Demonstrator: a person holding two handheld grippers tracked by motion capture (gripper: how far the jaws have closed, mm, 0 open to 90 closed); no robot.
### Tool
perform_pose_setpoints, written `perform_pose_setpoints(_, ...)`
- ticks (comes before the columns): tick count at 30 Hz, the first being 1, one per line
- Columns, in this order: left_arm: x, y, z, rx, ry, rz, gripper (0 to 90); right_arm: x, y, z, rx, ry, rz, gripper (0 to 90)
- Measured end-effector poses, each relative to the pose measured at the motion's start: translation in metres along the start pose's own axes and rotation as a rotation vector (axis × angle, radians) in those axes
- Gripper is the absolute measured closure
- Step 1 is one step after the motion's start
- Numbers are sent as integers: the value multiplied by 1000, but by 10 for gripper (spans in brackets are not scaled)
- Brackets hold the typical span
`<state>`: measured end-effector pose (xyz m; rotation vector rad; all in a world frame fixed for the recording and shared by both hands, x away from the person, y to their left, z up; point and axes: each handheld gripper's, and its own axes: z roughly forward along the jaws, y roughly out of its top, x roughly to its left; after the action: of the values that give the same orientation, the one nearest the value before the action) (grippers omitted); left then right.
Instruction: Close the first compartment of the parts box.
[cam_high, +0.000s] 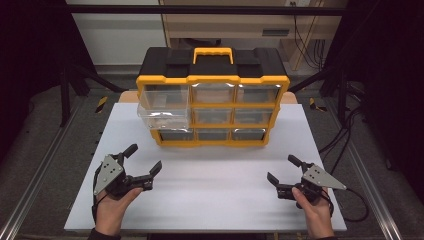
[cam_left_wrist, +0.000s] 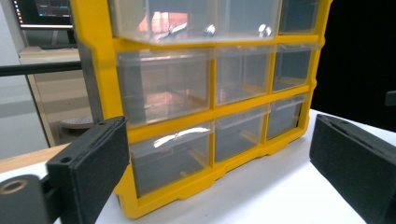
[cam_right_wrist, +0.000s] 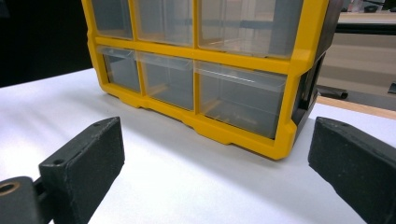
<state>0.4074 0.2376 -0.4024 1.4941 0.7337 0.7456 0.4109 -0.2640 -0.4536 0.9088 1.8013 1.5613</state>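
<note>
High view: left gripper, jaws wide apart and empty, sits low on the counter with the pulled-out clear drawer of the organizer at one o'clock, nearer to it than the equally open, empty right gripper.
</note>
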Motion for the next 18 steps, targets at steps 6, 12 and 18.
perform_pose_setpoints(6,-9,16,2,10,-5,-5,99,1,-3,2,9,14,-10,57)
perform_pose_setpoints(12,-17,30,3,39,5,-21,174,3,0,0,15,27,5,80)
perform_pose_setpoints(18,-21,47,5,27,20,33,203,5,2,0,20,26,-11,83)
